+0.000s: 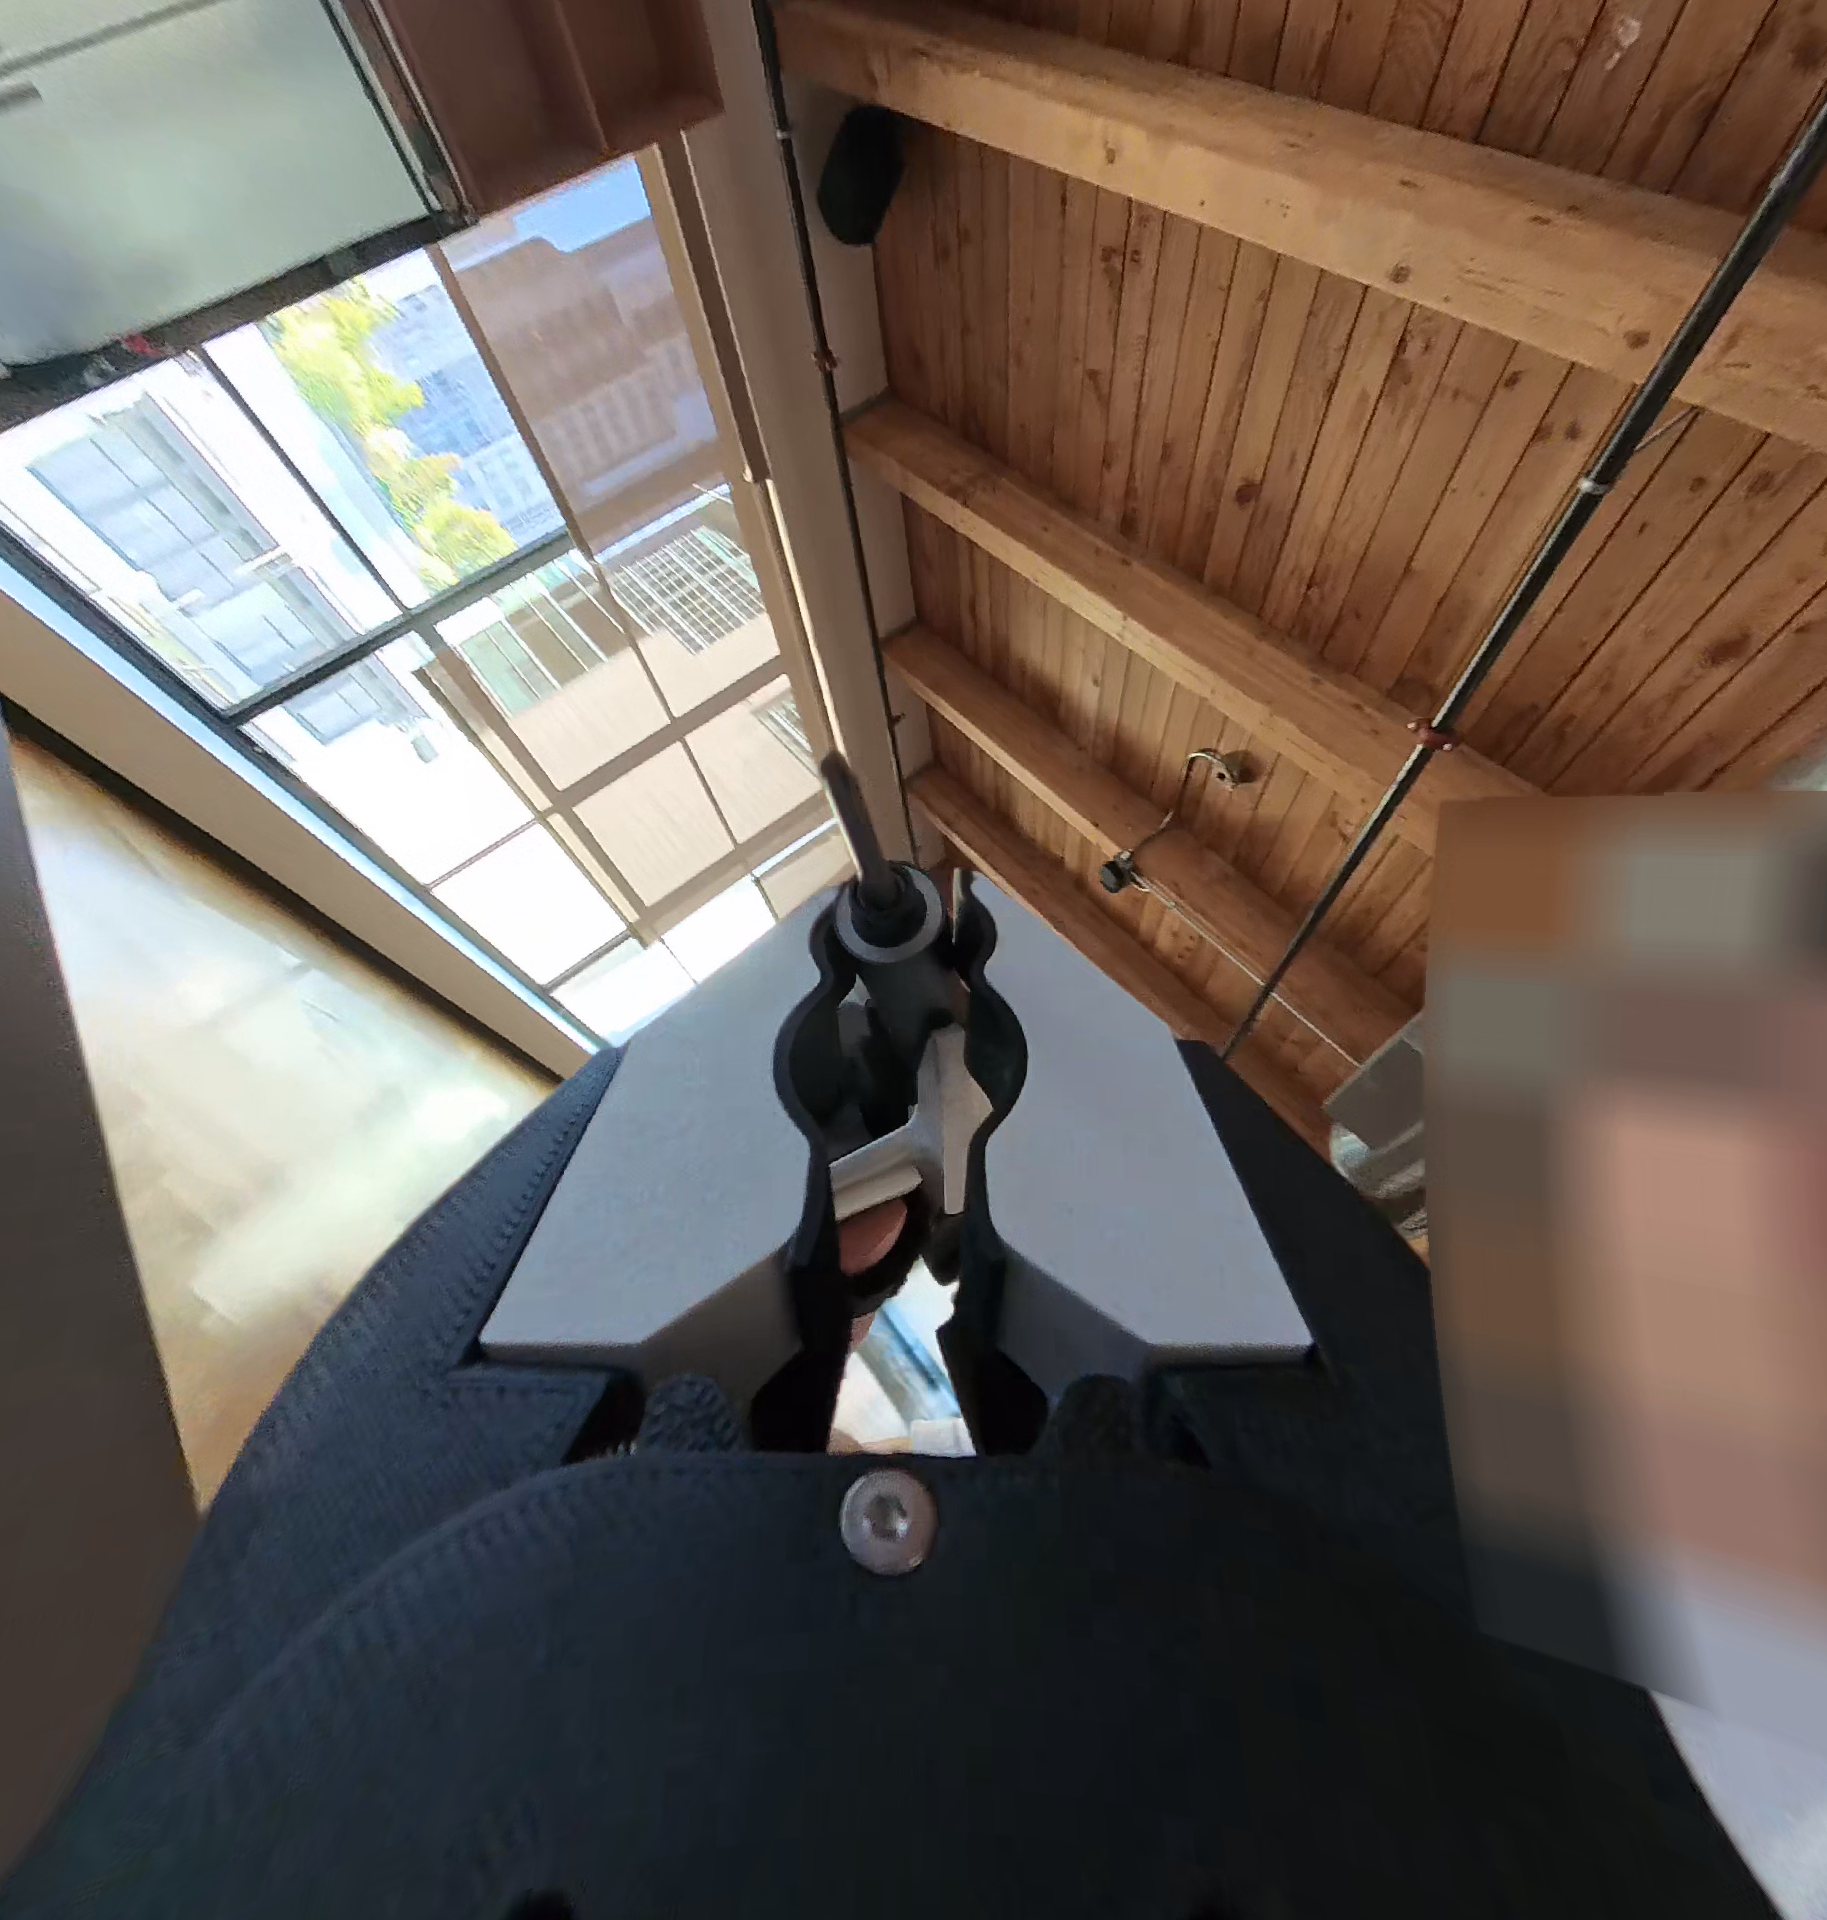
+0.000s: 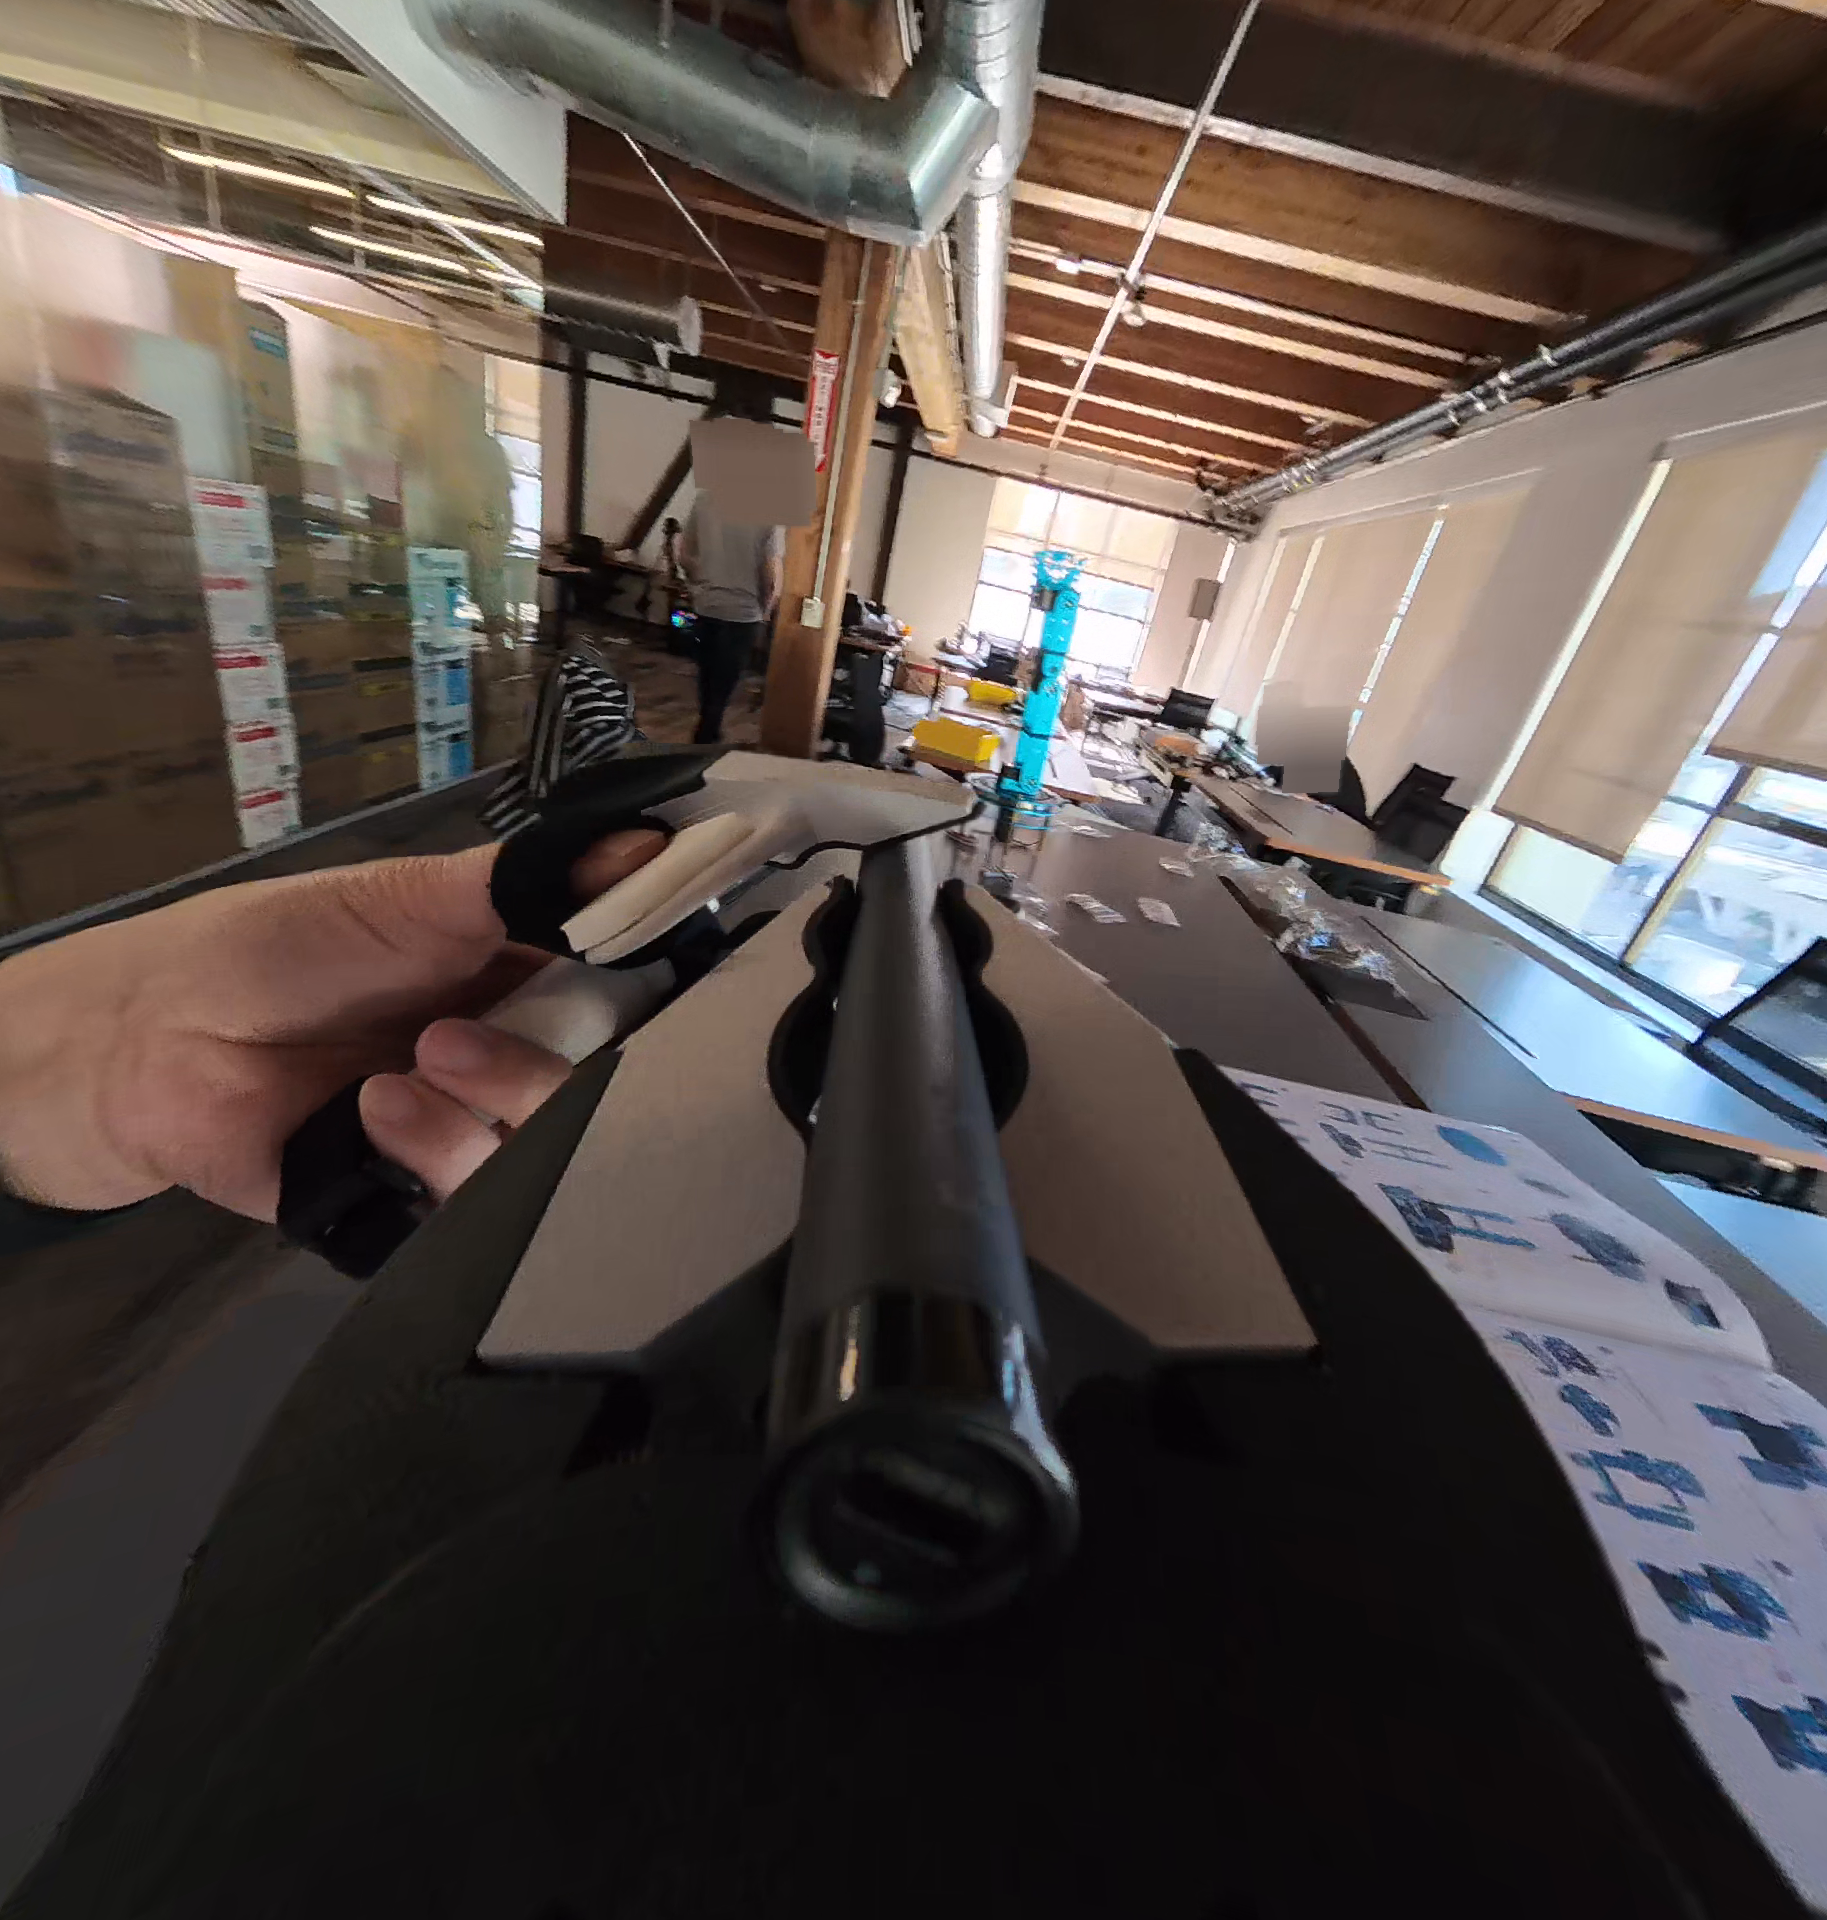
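Observation:
A long dark grey rod (image 2: pixel 909 1091) with a glossy black end cap runs along my right gripper (image 2: pixel 893 894), whose jaws are closed against its sides. At the rod's far end my left gripper (image 2: pixel 836 810), held by a hand (image 2: pixel 213 1018), meets it. In the left wrist view my left gripper (image 1: pixel 893 909) points up toward the ceiling and is shut on the same rod (image 1: pixel 878 925), which shows a grey collar and a thin dark shaft poking out past the fingertips. White parts of the other gripper (image 1: pixel 888 1153) show through the gap between the fingers.
Long dark tables (image 2: pixel 1252 935) stretch ahead with small packets on them. A sheet with blue marks (image 2: pixel 1615 1351) lies to the right. A teal stand (image 2: pixel 1044 675), a wooden post (image 2: pixel 826 520), a standing person (image 2: pixel 732 603) and stacked boxes (image 2: pixel 109 623) are farther off. Windows (image 1: pixel 421 623) and wood ceiling (image 1: pixel 1304 416) are above. My left and right fingertips are right by each other.

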Available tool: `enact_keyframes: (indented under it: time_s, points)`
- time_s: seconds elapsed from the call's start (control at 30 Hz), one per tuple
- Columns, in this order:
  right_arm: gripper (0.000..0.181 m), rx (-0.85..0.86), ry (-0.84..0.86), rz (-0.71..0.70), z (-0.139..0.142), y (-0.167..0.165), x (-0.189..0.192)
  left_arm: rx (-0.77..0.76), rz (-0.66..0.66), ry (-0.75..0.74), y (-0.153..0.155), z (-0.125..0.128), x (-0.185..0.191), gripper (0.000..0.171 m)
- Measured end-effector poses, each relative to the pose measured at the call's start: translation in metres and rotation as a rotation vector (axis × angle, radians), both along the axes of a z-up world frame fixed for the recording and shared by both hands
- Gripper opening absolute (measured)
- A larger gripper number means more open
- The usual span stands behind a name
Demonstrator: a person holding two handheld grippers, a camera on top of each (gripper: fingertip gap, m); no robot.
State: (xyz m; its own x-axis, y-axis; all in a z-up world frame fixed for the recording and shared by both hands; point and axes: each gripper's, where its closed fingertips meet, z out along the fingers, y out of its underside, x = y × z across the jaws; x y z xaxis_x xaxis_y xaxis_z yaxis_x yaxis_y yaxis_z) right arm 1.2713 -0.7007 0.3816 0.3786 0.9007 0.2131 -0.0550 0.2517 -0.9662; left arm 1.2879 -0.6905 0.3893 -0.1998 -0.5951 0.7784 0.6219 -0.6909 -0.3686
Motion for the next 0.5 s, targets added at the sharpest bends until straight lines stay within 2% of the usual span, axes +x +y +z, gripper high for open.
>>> enact_keyframes:
  time_s: [0.13, 0.23, 0.37, 0.5]
  points:
    - [0.015, -0.021, 0.019, 0.067, -0.004, -0.004, -0.003, 0.017, 0.073, 0.095, -0.002, -0.007, -0.006, 0.02]
    - [0.016, -0.026, 0.009, 0.063, -0.006, 0.002, 0.002, 0.052, 0.284, 0.298, 0.007, -0.022, -0.044, 0.043]
    - [0.015, -0.058, -0.162, 0.016, -0.026, 0.02, 0.02, 0.117, 0.552, 0.655, -0.001, -0.052, -0.111, 0.044]
    - [0.016, -0.124, -0.33, 0.006, -0.062, 0.028, 0.023, 0.112, 0.589, 0.742, -0.017, -0.086, -0.141, 0.04]
